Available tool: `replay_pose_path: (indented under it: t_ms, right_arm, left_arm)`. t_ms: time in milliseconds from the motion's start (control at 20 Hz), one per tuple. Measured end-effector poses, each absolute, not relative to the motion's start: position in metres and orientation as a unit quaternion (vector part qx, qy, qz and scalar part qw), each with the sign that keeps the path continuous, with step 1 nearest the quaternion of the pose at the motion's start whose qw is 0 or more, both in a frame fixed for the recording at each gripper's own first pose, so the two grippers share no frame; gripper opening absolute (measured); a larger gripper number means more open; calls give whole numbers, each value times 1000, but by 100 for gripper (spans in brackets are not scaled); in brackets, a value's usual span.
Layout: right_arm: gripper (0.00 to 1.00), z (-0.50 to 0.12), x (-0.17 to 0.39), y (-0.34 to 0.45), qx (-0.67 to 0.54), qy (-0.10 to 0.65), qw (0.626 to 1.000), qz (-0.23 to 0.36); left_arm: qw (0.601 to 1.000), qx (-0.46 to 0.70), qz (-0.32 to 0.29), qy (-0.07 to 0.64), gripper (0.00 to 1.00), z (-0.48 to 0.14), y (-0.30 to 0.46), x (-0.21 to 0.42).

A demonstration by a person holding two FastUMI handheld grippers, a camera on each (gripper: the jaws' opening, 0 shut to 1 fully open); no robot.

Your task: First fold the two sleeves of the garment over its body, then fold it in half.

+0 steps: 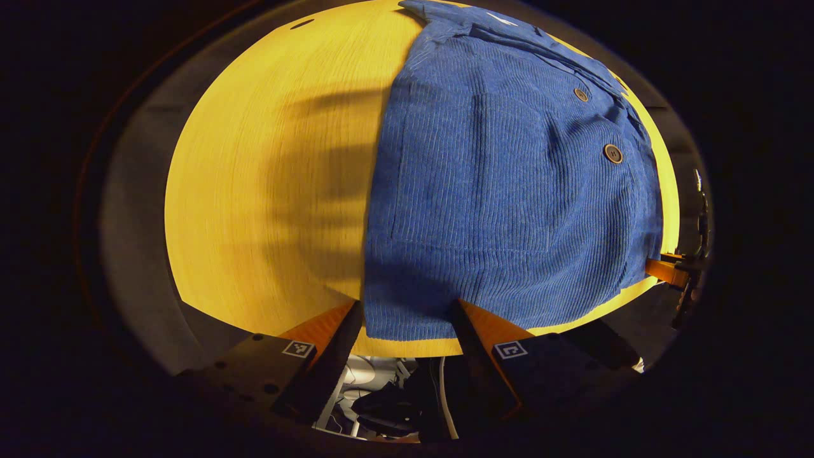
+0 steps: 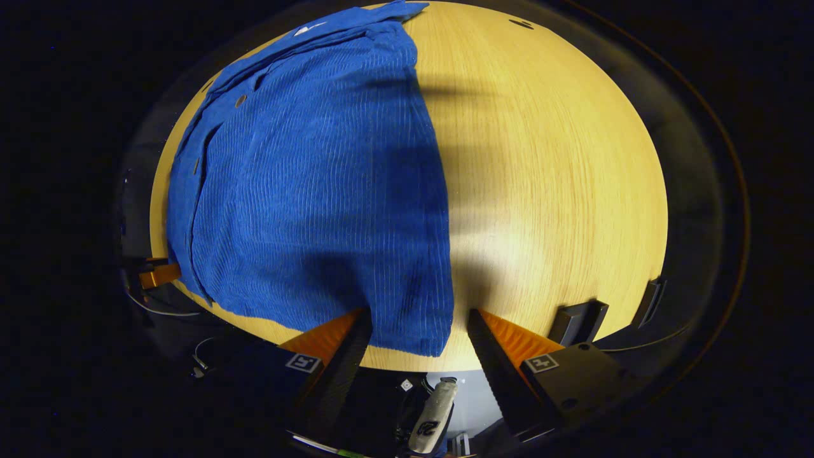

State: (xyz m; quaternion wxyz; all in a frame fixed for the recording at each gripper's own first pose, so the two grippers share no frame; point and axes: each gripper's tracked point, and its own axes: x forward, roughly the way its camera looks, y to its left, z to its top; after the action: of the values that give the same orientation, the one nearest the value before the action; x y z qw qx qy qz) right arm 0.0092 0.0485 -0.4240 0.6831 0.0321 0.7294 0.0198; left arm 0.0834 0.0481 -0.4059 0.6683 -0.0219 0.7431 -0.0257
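Observation:
A blue corduroy garment (image 1: 502,191) with buttons (image 1: 613,153) and a chest pocket lies flat on the yellow wooden table (image 1: 267,191), as a long strip with straight side edges and its collar at the far end. My left gripper (image 1: 407,305) is open at the near hem, its fingers either side of the hem's left corner. In the right gripper view the same garment (image 2: 305,191) lies to the left. My right gripper (image 2: 420,312) is open, straddling the hem's right corner. Each gripper also appears small at the other view's edge: the right gripper (image 1: 668,272) and the left gripper (image 2: 156,275).
The table's near edge runs just under both grippers, with cables and dark gear (image 1: 388,401) below it. Two black brackets (image 2: 575,321) sit at the near right rim. Bare wood (image 2: 553,191) flanks the garment. A small dark slot (image 2: 521,24) marks the far side.

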Motion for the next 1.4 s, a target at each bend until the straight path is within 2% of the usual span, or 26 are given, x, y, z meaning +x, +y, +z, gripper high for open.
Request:
replay_pose_path:
  t_ms: [100, 200, 250, 300, 350, 400, 450, 550, 750, 1000, 1250, 1400]
  right_arm:
    - [98, -424, 8, 50, 35, 734, 678, 18]
    - [88, -424, 8, 58, 33, 736, 675, 30]
    - [74, -424, 9, 65, 38, 735, 676, 37]
    - [76, -424, 8, 75, 50, 732, 678, 47]
    - [45, -423, 8, 79, 52, 730, 680, 47]
    - [14, -420, 12, 79, 53, 727, 682, 59]
    - [9, -419, 11, 79, 69, 722, 687, 57]
    - [6, -421, 14, 83, 106, 716, 688, 47]
    - [5, -420, 15, 81, 109, 707, 696, 54]
    - [5, -378, 39, 84, 152, 678, 716, 66]
    - [5, -293, 102, 77, 156, 600, 781, 75]
    - [5, -236, 158, 75, 138, 537, 828, 81]
  left_arm:
    - [666, -20, -27, 746, 85, -406, 47, 82]
    - [665, -21, -26, 746, 82, -405, 46, 82]
    - [667, -24, -27, 745, 80, -409, 44, 81]
    - [669, -27, -28, 742, 76, -407, 38, 81]
    - [677, -36, -37, 734, 72, -408, 29, 84]
    - [681, -50, -49, 729, 40, -408, 19, 84]
    - [683, -48, -59, 726, 8, -409, 18, 87]
    - [693, -85, -70, 712, 0, -407, 20, 92]
    - [707, -109, -65, 696, 0, -403, 30, 98]
    - [748, -90, -100, 650, 0, -347, 30, 120]
    - [801, -57, -124, 583, 0, -281, 34, 161]
    - [849, -18, -130, 511, 0, -224, 39, 212]
